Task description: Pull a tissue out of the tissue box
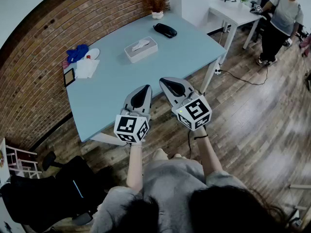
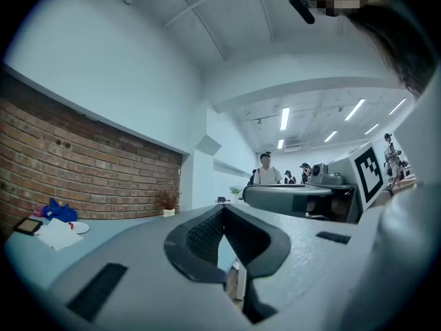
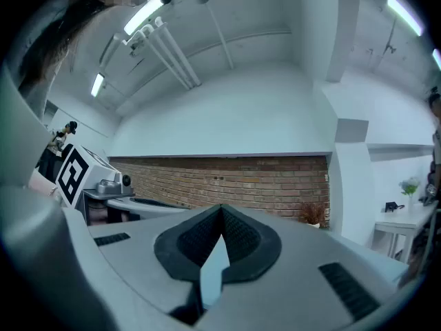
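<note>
A white-grey tissue box [image 1: 141, 49] stands on the far half of the light blue table [image 1: 116, 93], with a tissue [image 1: 141, 44] sticking up from its slot. Both grippers are held over the table's near edge, well short of the box. The left gripper [image 1: 144, 89] is shut with nothing between its jaws, as the left gripper view [image 2: 222, 209] also shows. Beside it the right gripper [image 1: 168, 81] is likewise shut and empty, its tips meeting in the right gripper view [image 3: 221, 209]. The box appears in neither gripper view.
A black case [image 1: 165, 30] and a small potted plant [image 1: 156, 6] sit at the table's far end. A blue cloth [image 1: 77, 53], white dish [image 1: 93, 54], paper [image 1: 87, 68] and small tablet [image 1: 69, 76] lie left. A white desk [image 1: 234, 11], a standing person [image 1: 284, 18] and a floor cable [image 1: 238, 76] are right.
</note>
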`<control>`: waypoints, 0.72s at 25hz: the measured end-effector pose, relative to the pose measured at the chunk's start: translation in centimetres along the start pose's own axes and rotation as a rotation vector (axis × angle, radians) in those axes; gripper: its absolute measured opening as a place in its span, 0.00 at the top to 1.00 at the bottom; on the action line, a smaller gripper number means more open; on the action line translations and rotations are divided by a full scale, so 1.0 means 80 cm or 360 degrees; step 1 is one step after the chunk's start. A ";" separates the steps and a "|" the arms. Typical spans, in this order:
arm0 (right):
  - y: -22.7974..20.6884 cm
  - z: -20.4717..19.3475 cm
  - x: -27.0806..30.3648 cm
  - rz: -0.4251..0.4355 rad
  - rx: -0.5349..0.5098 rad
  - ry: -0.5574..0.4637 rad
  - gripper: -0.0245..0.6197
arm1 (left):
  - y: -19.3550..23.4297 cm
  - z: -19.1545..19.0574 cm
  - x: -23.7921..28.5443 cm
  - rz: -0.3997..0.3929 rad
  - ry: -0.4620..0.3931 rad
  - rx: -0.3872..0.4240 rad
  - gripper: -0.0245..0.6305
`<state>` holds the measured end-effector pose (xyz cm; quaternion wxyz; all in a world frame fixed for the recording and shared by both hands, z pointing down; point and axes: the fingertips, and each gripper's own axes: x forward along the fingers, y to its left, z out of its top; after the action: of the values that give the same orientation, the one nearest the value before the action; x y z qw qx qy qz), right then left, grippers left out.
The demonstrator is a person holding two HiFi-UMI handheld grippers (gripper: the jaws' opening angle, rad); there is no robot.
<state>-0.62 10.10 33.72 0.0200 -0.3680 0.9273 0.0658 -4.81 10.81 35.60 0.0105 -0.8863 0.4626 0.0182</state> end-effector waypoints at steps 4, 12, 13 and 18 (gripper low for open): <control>0.004 0.004 -0.004 0.0011 -0.0004 -0.0010 0.96 | -0.004 0.004 -0.004 0.0009 -0.0008 0.0004 0.96; 0.008 0.010 -0.009 0.0013 -0.0011 -0.0008 0.96 | -0.006 0.008 -0.012 0.0022 -0.0008 -0.0001 0.96; 0.008 0.010 -0.010 0.0014 -0.0012 -0.0008 0.96 | -0.008 0.008 -0.013 0.0021 -0.0010 0.0000 0.96; 0.009 0.010 -0.013 0.0022 0.0081 -0.0056 0.96 | -0.013 0.002 -0.022 0.0029 0.0010 0.0000 0.96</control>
<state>-0.32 11.42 33.12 0.0453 -0.3599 0.9306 0.0488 -4.94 12.85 35.53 0.0089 -0.8821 0.4707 0.0155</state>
